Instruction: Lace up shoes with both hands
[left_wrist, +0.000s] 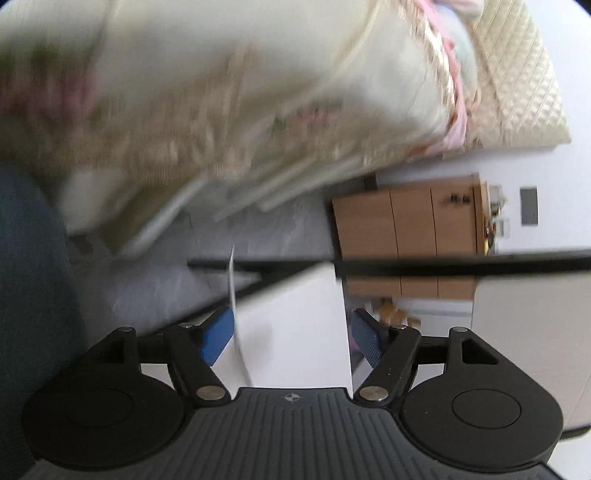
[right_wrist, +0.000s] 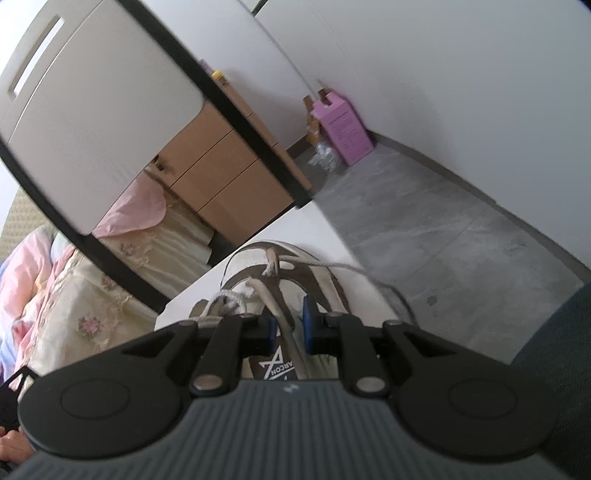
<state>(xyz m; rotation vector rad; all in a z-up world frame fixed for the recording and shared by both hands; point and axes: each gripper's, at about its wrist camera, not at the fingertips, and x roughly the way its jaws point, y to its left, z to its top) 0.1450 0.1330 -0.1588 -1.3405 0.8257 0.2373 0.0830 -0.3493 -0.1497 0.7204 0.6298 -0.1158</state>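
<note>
In the right wrist view a white and brown shoe (right_wrist: 314, 266) lies on the white table (right_wrist: 192, 295), its tongue label just in front of the gripper. My right gripper (right_wrist: 289, 328) is shut on a thick off-white lace (right_wrist: 264, 295) that runs up between the blue pads (right_wrist: 306, 325). A thinner grey lace end (right_wrist: 354, 267) trails off the shoe to the right. In the left wrist view my left gripper (left_wrist: 291, 338) stands wide open over the table (left_wrist: 295, 314). A white lace (left_wrist: 232, 291) hangs right beside its left pad (left_wrist: 218, 339), not pinched. The shoe is out of that view.
A bed with a floral cover (left_wrist: 184, 110) fills the upper left wrist view, blurred. A wooden cabinet (left_wrist: 406, 229) stands behind a black bar (left_wrist: 443, 264). A white chair back (right_wrist: 92, 129) is close by, with a pink box (right_wrist: 343, 129) on the grey floor (right_wrist: 443, 240). A person's dark-clothed leg (right_wrist: 554, 350) sits at the edge.
</note>
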